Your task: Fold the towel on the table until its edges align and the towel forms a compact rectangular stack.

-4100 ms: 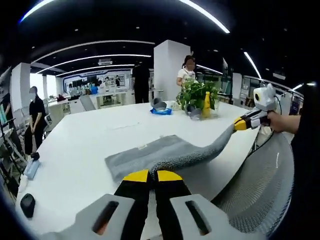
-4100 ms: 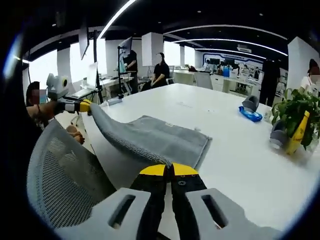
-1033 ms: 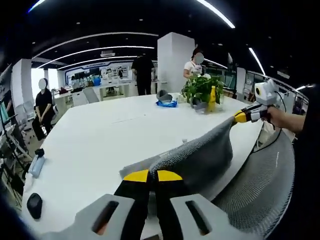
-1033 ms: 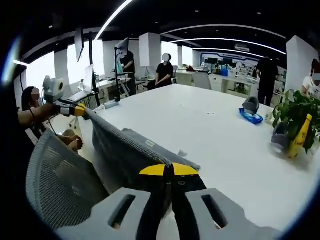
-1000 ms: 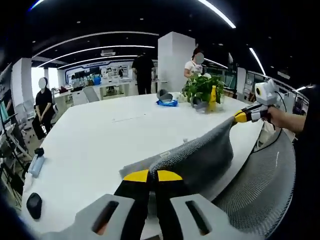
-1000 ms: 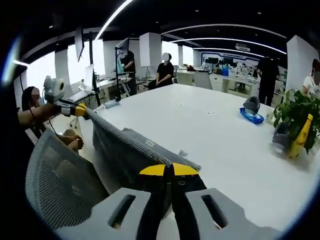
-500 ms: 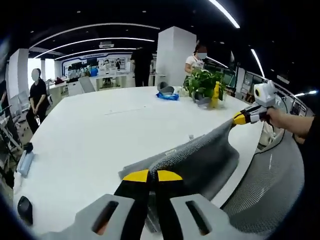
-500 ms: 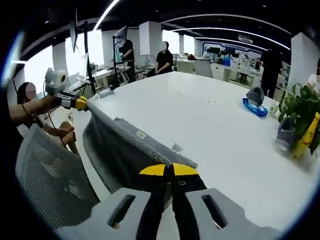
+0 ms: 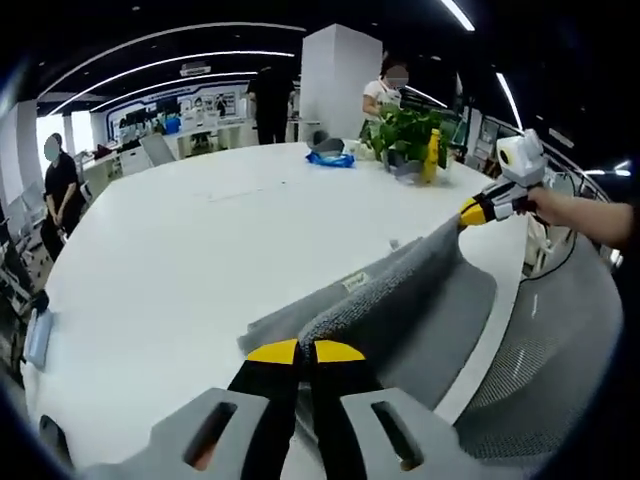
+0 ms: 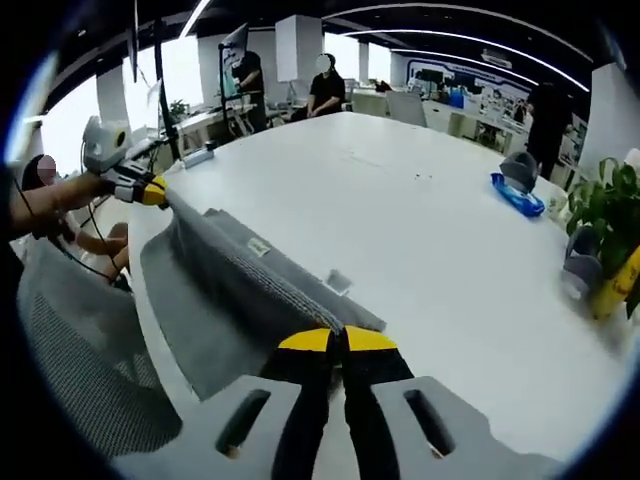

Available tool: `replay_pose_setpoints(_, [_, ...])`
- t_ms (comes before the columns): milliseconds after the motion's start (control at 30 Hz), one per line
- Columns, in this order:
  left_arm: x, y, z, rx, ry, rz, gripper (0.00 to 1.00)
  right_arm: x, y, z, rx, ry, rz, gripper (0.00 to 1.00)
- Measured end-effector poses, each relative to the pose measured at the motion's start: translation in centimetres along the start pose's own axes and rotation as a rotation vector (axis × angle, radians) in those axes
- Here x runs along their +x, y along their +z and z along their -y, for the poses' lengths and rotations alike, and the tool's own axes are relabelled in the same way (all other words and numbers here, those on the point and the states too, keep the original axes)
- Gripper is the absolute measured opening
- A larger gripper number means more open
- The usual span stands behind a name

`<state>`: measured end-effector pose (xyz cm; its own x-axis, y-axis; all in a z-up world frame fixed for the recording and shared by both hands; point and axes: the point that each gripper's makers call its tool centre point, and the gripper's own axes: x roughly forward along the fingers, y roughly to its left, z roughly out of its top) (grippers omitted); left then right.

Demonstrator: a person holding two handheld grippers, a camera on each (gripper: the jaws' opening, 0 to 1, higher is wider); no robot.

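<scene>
A grey towel (image 9: 400, 305) is held up between both grippers over the near edge of the white table (image 9: 200, 240). Its top edge is stretched taut and the cloth hangs down from it. My left gripper (image 9: 298, 352) is shut on one corner at the bottom of the left gripper view. The right gripper (image 9: 473, 212), also shut on a corner, comes in from the right there. In the right gripper view my right gripper (image 10: 337, 341) pinches the towel (image 10: 230, 275), and the left gripper (image 10: 152, 192) holds the far corner. A small label shows on the cloth.
A potted plant (image 9: 402, 130) with a yellow bottle (image 9: 432, 158), a blue item (image 9: 330, 159) and grey objects stand at the table's far side. A mesh office chair (image 10: 60, 360) sits beside the near edge. Several people stand or sit in the office behind.
Both grippers have carried the towel's held edge forward over the table and lower. The hanging cloth now trails behind the stretched edge, nearer the tabletop.
</scene>
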<state>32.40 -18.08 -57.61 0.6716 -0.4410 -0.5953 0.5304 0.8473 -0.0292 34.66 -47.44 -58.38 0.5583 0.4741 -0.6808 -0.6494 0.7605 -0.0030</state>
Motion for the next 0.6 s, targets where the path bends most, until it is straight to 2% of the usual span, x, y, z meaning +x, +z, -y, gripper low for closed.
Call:
replay_pose_setpoints(200, [1.2,0.1,-0.6,0.033,0.008,-0.029,0.04,0.8,-0.3,0.6,0.057,0.004,-0.012,0.0])
replay_pose_setpoints(433, [3.2,-0.3,-1.2,0.052,0.017,-0.076,0.04,2.2,-1.2,1.3,0.07,-0.001,-0.054,0.0])
replay_pose_setpoints(600, [4.0,-1.2,-1.8,0.028,0.012,-0.102,0.04,3.1,-0.9,1.7,0.146,-0.003,-0.045,0.0])
